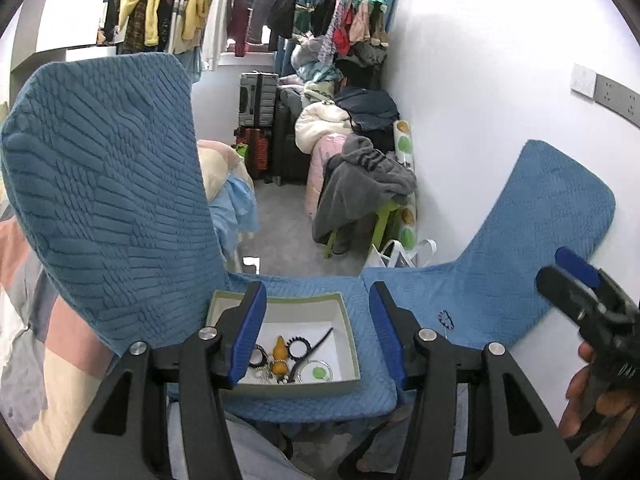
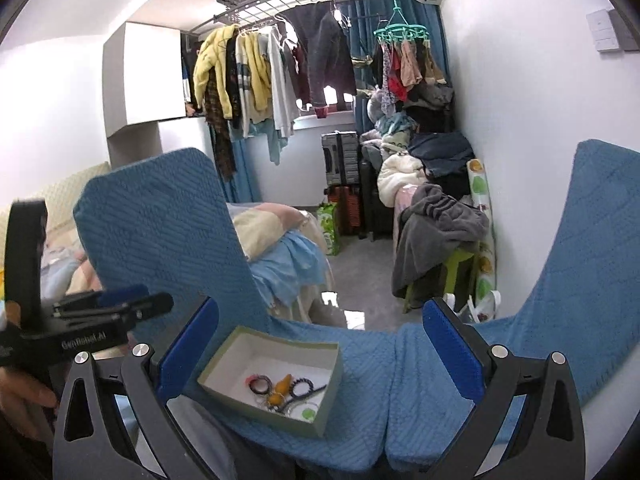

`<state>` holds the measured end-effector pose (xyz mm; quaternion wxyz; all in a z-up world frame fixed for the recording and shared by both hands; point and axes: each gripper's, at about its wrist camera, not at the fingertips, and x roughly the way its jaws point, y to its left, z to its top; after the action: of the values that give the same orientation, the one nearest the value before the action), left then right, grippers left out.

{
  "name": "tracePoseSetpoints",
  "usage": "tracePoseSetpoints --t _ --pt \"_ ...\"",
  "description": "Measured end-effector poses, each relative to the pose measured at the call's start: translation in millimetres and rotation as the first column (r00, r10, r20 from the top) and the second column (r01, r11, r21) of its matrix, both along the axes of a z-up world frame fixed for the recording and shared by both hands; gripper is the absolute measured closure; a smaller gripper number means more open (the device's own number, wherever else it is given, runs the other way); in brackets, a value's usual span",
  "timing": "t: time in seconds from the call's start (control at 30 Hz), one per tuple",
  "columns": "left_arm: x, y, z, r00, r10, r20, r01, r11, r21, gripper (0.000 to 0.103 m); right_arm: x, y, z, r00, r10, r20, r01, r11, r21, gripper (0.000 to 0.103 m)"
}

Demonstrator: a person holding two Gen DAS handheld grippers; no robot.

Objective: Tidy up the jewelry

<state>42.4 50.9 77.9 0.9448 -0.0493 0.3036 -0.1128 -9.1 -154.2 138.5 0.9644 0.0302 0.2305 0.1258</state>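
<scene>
A shallow pale-green box (image 1: 344,312) (image 2: 332,376) with a white inside sits on a blue quilted cloth (image 1: 500,280) (image 2: 420,380). It holds several pieces: an orange gourd pendant (image 1: 279,354) (image 2: 281,389), bead rings, a dark clip and a hoop with a green disc (image 1: 319,372). A small blue beaded ring (image 1: 446,319) lies on the cloth right of the box. My left gripper (image 1: 318,332) is open and empty, its jaws straddling the box. My right gripper (image 2: 320,356) is open and empty above the box; it also shows in the left wrist view (image 1: 576,276).
The blue cloth rises in two tall flaps, left (image 1: 104,184) and right (image 2: 592,240). Behind are a bed with bedding (image 2: 276,232), suitcases (image 1: 258,120), a heap of clothes on a green stool (image 1: 360,184), hanging clothes and a white wall at the right.
</scene>
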Motion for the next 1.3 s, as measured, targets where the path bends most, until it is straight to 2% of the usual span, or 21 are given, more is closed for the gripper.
tracePoseSetpoints --t 0.27,0.4,0.67,0.73,0.9,1.3 --pt "-13 -8 -22 0.999 -0.01 -0.053 0.012 0.999 0.037 0.047 -18 0 -29 0.996 -0.028 -0.086 0.026 0.999 -0.024 0.0" --pt "-17 -8 -35 0.996 -0.011 -0.085 0.013 0.999 0.032 0.046 -19 -3 -50 0.99 -0.052 -0.128 0.047 0.998 -0.044 0.0" --pt "-29 -2 -55 0.996 0.022 -0.092 -0.017 0.999 0.049 0.036 -21 -11 -76 0.978 -0.085 -0.19 0.079 0.996 -0.037 0.0" --pt "-30 1 -61 0.993 0.028 -0.112 -0.022 0.999 0.048 0.036 -21 -11 -79 0.976 -0.087 -0.2 0.082 0.996 -0.035 0.0" --pt "-34 3 -67 0.991 0.042 -0.128 -0.035 0.998 0.053 0.024 -24 -10 -82 0.975 -0.093 -0.203 0.087 0.995 -0.042 0.0" --pt "-35 9 -72 0.986 0.074 -0.151 -0.066 0.996 0.052 0.02 -25 -6 -79 0.976 -0.095 -0.194 0.086 0.995 -0.052 0.0"
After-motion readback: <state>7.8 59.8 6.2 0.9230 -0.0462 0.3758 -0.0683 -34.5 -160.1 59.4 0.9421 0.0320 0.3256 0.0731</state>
